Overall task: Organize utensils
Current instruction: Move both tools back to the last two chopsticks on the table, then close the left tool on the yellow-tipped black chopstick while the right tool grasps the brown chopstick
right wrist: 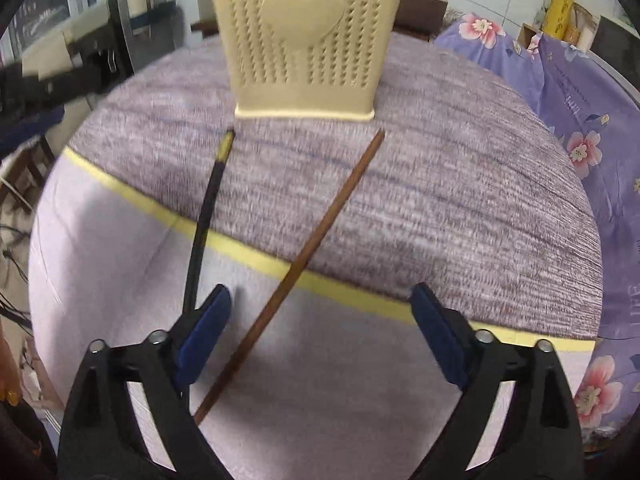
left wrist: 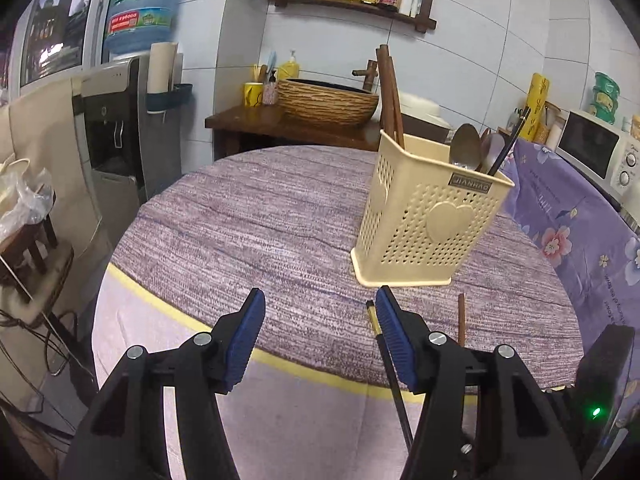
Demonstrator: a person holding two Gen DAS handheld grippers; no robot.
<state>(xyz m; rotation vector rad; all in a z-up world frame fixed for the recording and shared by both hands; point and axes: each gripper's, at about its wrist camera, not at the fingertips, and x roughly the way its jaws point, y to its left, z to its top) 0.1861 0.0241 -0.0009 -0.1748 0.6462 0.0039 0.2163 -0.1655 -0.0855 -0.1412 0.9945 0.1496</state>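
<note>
Two loose chopsticks lie on the round desk (right wrist: 440, 208) with its purple-grey woven cloth: a slim black chopstick with a gold tip (right wrist: 208, 208) and a plain brown wooden chopstick (right wrist: 304, 256). Both run from near the foot of the cream perforated plastic utensil holder with a heart motif (right wrist: 304, 40) back across the yellow rim band toward the camera. In the left wrist view the holder (left wrist: 428, 216) already carries metal spoons (left wrist: 466, 148), a dark chopstick and brown wooden sticks.

The right hand-held gripper (right wrist: 320, 320) stands spread wide and holds nothing; the brown chopstick lies in the gap below its jaws, the black one just outside the left finger. The left hand-held gripper (left wrist: 320, 320) is about half open and empty, the black chopstick just beside its right pad.

To grasp well, I judge each gripper should straddle one stick only, come down near its middle, close squarely across it, then lift and tip it upright into the holder.
</note>
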